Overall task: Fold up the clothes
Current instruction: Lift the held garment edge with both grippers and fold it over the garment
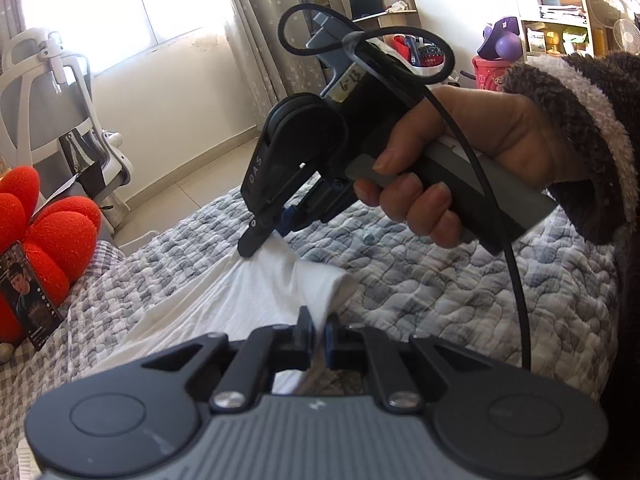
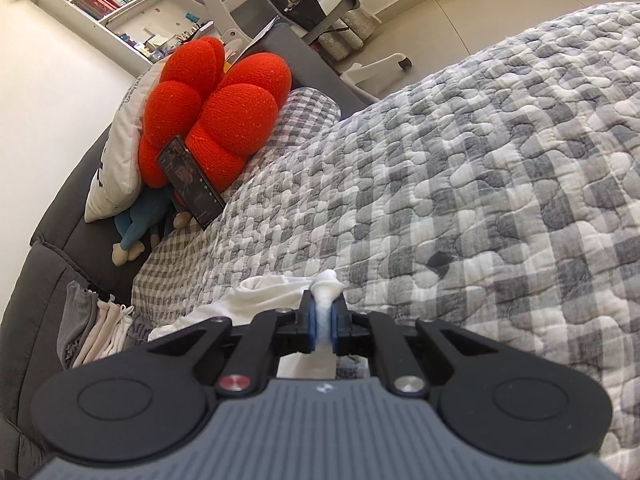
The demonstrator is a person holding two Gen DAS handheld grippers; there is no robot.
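A white garment (image 1: 240, 300) lies on the grey checked quilt (image 1: 460, 280) of a bed. My left gripper (image 1: 319, 330) is shut on an edge of this white cloth, which runs up between its blue pads. Just ahead, the right gripper (image 1: 268, 236), held by a hand in a fleecy sleeve, pinches the same garment at another spot. In the right wrist view, my right gripper (image 2: 324, 322) is shut on a bunched fold of the white garment (image 2: 272, 294), with cloth squeezed between the pads and poking out past the tips.
A red knotted cushion (image 2: 208, 108) with a phone (image 2: 190, 182) leaning on it sits at the bed's head, beside a white pillow (image 2: 120, 160) and a blue soft toy. A pile of folded clothes (image 2: 96, 328) lies on the dark sofa edge. A white office chair (image 1: 60, 112) stands beyond.
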